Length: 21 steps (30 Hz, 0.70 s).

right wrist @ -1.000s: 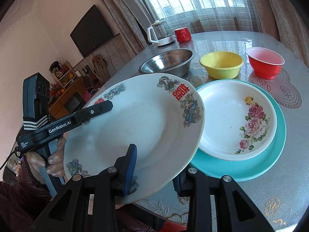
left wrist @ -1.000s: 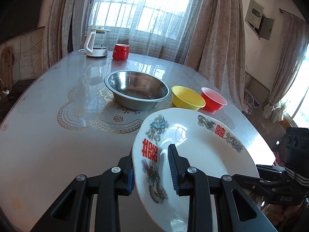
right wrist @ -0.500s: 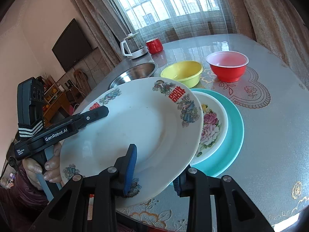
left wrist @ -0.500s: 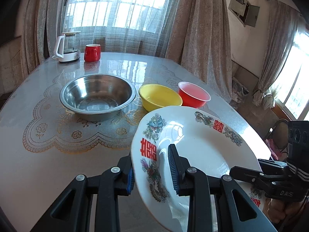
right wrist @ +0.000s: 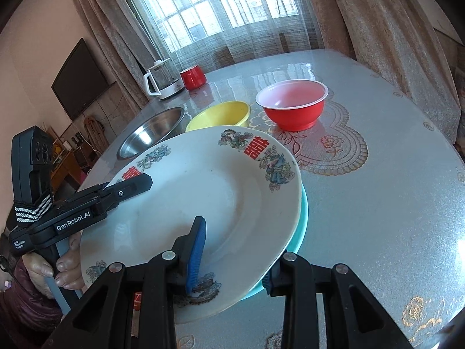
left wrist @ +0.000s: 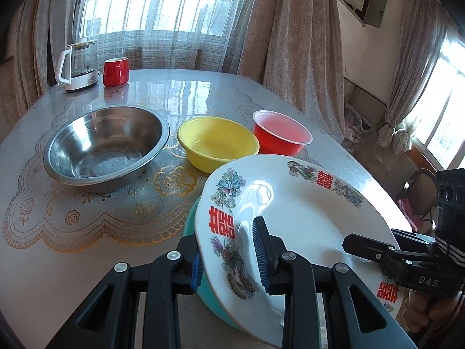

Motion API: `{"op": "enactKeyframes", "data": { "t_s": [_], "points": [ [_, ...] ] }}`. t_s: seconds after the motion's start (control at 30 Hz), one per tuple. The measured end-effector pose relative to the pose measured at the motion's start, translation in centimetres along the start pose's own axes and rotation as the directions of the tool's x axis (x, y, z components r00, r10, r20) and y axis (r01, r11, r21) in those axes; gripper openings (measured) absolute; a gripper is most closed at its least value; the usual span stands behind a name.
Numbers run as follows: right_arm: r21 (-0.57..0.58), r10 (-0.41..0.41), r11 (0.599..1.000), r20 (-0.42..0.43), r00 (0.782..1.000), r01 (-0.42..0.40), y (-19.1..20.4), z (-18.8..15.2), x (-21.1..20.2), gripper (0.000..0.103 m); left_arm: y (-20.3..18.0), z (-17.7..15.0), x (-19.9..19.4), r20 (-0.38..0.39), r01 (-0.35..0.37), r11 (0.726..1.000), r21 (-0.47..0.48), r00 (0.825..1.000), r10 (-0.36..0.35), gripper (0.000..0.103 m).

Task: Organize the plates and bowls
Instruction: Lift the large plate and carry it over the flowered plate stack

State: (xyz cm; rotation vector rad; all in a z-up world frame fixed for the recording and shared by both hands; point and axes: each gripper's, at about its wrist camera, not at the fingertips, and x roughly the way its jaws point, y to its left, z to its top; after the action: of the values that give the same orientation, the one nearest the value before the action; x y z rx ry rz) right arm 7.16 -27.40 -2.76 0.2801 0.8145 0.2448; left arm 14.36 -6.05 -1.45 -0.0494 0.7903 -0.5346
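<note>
Along the far edge of the glass-topped table (left wrist: 162,99), at its left corner, stand a white electric kettle (left wrist: 77,67) and a red mug (left wrist: 115,71), both well apart from the work. Nearer, a row runs left to right: a wide stainless-steel bowl (left wrist: 106,147), a yellow plastic bowl (left wrist: 218,142) just beside it, then a red plastic bowl with a white rim (left wrist: 280,136).

At the near edge, a large white porcelain plate with dragon motifs and red double-happiness characters (left wrist: 305,224) is carried tilted between both tools. The left gripper (left wrist: 228,257) is clamped across the plate's left rim, one blue pad above and one below; the right gripper (right wrist: 232,261) is clenched on the opposite rim the same way. Under the plate, only the edge of a round teal plate (right wrist: 303,218) shows; whether they touch cannot be told.

The step in hand seems to be stacking the big plate onto the teal one. The next move calls for levelling it, centring it, lowering it, then easing both grips off together.
</note>
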Motion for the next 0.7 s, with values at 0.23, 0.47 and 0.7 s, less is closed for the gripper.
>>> {"op": "enactKeyframes", "data": {
  "t_s": [0.23,0.47,0.7],
  "points": [
    [-0.032,-0.057,0.998,0.013,0.998,0.057,0.1,0.4,1.2,0.033,0.4,-0.7,1.4,-0.033,-0.025,1.000,-0.008,0.999,0.025,0.030],
    [-0.054,-0.105,0.993,0.013,0.994,0.106,0.2,0.3,1.3,0.033,0.9,-1.4,2.2,-0.062,-0.025,0.999,-0.030,0.998,0.023,0.031],
    [-0.036,-0.115,0.993,-0.017,0.993,0.114,-0.4,-0.3,2.3,0.034,0.7,-1.6,2.0,-0.049,-0.050,0.999,-0.011,0.998,0.050,0.030]
  ]
}}
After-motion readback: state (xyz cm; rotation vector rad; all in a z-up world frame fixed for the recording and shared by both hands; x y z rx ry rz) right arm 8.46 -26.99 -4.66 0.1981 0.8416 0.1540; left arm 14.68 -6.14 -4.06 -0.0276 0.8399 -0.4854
